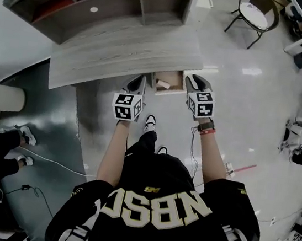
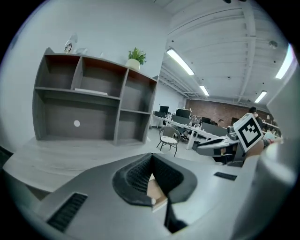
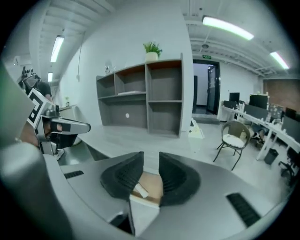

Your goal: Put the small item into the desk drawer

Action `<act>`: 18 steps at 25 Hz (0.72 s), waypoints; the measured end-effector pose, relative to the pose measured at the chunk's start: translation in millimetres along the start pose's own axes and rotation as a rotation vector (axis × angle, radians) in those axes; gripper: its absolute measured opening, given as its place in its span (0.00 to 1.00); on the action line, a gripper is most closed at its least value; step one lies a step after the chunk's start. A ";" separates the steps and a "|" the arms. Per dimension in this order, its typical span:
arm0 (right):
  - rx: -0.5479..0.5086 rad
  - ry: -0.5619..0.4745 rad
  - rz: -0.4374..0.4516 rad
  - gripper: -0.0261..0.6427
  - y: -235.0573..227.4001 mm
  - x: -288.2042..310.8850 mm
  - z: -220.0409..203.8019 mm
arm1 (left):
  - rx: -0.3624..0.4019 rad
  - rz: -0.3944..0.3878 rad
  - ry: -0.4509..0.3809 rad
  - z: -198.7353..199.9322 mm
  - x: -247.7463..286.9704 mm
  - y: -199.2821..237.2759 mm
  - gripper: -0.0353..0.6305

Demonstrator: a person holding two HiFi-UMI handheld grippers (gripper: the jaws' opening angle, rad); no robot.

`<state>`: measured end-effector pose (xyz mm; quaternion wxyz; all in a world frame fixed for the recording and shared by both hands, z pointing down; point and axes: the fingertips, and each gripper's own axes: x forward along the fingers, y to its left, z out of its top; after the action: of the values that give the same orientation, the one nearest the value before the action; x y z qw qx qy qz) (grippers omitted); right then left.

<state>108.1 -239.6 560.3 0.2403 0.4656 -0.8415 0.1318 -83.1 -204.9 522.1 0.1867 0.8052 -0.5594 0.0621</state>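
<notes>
Small item [image 1: 163, 84]: pale, lying in the open drawer [image 1: 170, 92] of the desk [image 1: 110, 56], at 9 o'clock of the right gripper [image 1: 196, 83], below the gap of its parted jaws, which do not touch it. Left gripper [image 1: 136, 83]: jaws closed tip to tip on nothing, at 9 o'clock of the drawer. Shelf unit [image 1: 117, 1] on the desk at 11 o'clock, chair [image 1: 255, 12] at 1 o'clock, both well apart.
</notes>
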 end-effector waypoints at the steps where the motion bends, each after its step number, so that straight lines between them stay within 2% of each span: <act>1: 0.009 -0.028 -0.013 0.19 -2.4 -9.3 8.4 | 0.003 0.003 -0.016 8.1 -2.4 -1.6 0.07; 5: 0.032 -0.124 -0.047 0.16 -7.4 -41.1 40.5 | 0.003 0.017 -0.091 43.7 -13.0 -8.3 0.07; 12: 0.076 -0.260 -0.085 0.13 -9.5 -79.7 89.1 | 0.051 0.011 -0.209 102.8 -26.1 -26.1 0.07; 18: 0.098 -0.363 -0.135 0.09 -7.9 -111.9 117.0 | 0.096 0.002 -0.275 128.9 -42.8 -45.6 0.07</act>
<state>132.3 -215.4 401.9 0.0701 0.5481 -0.8305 0.0702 -70.7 -201.2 379.5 0.0694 0.8136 -0.5768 -0.0222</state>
